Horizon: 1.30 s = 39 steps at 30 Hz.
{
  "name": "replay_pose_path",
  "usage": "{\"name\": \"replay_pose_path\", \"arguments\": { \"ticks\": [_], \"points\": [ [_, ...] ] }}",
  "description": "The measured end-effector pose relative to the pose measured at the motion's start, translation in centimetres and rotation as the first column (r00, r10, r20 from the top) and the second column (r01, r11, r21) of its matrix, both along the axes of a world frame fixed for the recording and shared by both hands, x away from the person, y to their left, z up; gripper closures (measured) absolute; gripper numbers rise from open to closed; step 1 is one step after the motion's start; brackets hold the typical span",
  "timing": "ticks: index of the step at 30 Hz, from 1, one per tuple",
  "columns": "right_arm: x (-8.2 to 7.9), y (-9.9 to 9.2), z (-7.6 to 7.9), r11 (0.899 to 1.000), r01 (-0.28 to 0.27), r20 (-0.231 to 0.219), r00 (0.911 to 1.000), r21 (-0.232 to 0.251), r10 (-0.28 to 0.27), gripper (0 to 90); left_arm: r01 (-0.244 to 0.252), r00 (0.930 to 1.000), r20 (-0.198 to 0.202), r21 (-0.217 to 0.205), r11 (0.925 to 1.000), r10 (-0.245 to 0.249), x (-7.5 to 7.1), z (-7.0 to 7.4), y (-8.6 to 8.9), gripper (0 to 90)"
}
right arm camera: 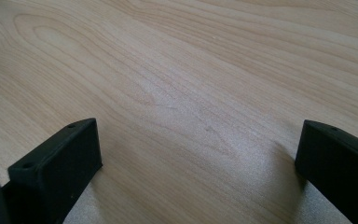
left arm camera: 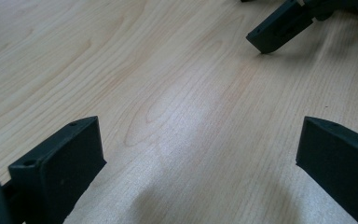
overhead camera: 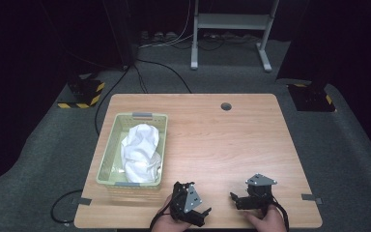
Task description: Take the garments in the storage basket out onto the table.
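Tools (overhead camera: 200, 212) (overhead camera: 236, 199) wide open, nothing between jaws

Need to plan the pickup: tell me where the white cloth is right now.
In the high view the white cloth lies bunched inside the pale green basket on the table's left side, up and left of the left gripper.

Light is falling from overhead onto the pale wooden rectangular table (overhead camera: 232, 140), while the grey carpeted floor (overhead camera: 348, 145) and the room behind are sinking into near black. The crumpled white cloth (overhead camera: 140, 150) is glowing almost overexposed, losing fold detail. The high view is looking soft and slightly grainy. In both gripper views the wood grain is showing sharp mid-frame, a pale sheen is spreading across it, the near black jaws are blurring, and soft shadows are pooling beneath them.
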State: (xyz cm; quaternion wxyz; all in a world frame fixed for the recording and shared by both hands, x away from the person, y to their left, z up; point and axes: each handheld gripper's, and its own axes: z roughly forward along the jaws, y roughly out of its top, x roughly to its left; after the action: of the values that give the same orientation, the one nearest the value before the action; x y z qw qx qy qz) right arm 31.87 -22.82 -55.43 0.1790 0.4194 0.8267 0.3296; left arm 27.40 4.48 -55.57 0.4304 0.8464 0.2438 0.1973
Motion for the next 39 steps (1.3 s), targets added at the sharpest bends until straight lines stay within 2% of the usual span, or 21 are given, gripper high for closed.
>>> {"name": "replay_pose_path", "arguments": {
  "ticks": [7, 24, 39],
  "points": [
    [0.0, 0.0, 0.0, 1.000, 0.000, 0.000, 1.0000, 0.000, 0.000, 0.0, 0.013, 0.9999, -0.008, 0.002, 0.9999, -0.013, 0.1, 0.0, 0.0, 0.8],
    [0.0, 0.0, 0.0, 1.000, 0.000, 0.000, 1.0000, 0.000, 0.000, 0.0, 0.048, 0.9988, -0.003, -0.027, 0.9985, -0.048, 0.0, 0.1, 0.4, 0.3],
    [0.0, 0.0, 0.0, 1.000, 0.000, 0.000, 1.0000, 0.000, 0.000, 0.0, 0.052, 0.9981, -0.030, -0.035, 0.9980, -0.053, 0.2, 0.5, 1.3, 0.3]
  ]
}}
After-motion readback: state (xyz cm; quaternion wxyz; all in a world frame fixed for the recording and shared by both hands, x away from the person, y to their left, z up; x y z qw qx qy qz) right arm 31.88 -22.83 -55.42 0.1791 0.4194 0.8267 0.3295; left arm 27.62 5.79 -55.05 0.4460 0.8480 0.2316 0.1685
